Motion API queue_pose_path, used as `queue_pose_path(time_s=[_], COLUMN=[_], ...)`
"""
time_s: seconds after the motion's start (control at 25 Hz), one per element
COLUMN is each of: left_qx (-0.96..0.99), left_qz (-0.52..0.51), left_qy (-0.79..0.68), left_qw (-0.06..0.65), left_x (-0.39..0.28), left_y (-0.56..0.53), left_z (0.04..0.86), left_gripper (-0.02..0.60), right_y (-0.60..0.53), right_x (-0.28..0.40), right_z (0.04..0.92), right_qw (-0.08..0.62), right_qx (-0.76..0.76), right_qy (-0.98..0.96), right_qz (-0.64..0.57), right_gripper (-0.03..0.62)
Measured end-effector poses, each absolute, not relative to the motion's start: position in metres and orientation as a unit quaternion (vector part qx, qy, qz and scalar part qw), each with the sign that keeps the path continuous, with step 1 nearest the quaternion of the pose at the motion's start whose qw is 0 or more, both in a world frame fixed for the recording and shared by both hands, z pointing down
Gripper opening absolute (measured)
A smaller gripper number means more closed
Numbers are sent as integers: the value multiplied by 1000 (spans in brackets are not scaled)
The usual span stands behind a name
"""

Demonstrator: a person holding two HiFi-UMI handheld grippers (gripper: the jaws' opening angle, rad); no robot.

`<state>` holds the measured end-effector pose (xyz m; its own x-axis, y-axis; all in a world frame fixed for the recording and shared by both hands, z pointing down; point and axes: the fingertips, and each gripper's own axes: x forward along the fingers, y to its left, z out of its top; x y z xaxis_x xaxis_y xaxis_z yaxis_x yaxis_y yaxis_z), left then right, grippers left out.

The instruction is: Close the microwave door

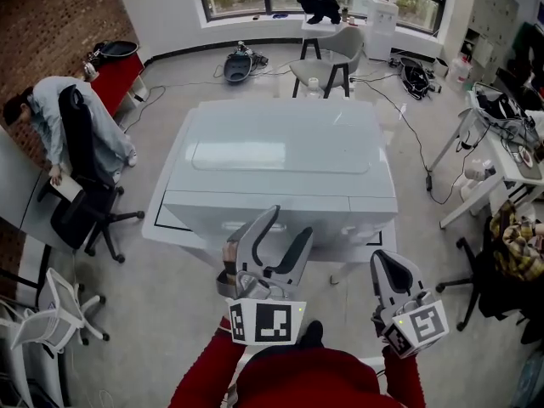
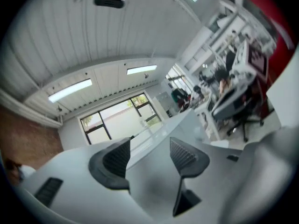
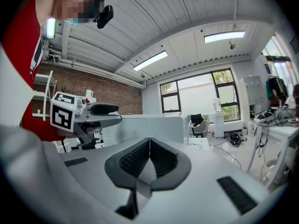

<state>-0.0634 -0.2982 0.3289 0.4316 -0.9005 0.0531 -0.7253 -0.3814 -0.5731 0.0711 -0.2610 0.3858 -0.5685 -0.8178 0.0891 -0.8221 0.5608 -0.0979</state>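
The microwave (image 1: 280, 164) is a large white box on a low white stand, seen from above in the head view. Its front panel (image 1: 280, 215) looks flush with the body; the door's state is hard to read from this steep angle. My left gripper (image 1: 287, 228) is held up right before that front edge, open, nothing between its pads. The left gripper view looks upward past the open left gripper (image 2: 152, 155) over the white top (image 2: 159, 129). My right gripper (image 1: 389, 266) hangs lower right, clear of the box, shut on nothing; the right gripper (image 3: 149, 157) shows its pads pressed together.
A person (image 1: 59, 126) sits bent over on a black office chair at the left. A grey chair (image 1: 327, 58) stands behind the microwave. A white desk (image 1: 501, 168) with clutter and cables is at the right, a white chair (image 1: 51, 313) at lower left.
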Motion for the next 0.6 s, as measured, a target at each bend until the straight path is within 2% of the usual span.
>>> queue_pose_path(time_s=[0.12, 0.2, 0.28, 0.36, 0.44, 0.6], left_qx=[-856, -865, -881, -899, -909, -916], left_qz=[-143, -139, -94, -34, -23, -46], left_qy=[455, 442, 437, 431, 416, 397], left_qw=[201, 194, 154, 64, -9, -44], left_x=[-58, -57, -56, -53, -51, -46], left_y=[-284, -277, -269, -260, -251, -239], left_z=[322, 331, 340, 351, 368, 389], left_gripper=[225, 113, 16, 11, 9, 8], right_y=[-256, -251, -247, -242, -239, -233], right_x=[67, 65, 62, 60, 59, 54], right_z=[377, 379, 377, 380, 380, 374], right_qw=[-5, 2, 0, 3, -1, -21], right_qx=[451, 443, 432, 426, 424, 416], right_qy=[-891, -895, -901, -904, -905, -909], right_qz=[57, 46, 27, 30, 32, 23], right_gripper=[14, 14, 14, 14, 14, 12])
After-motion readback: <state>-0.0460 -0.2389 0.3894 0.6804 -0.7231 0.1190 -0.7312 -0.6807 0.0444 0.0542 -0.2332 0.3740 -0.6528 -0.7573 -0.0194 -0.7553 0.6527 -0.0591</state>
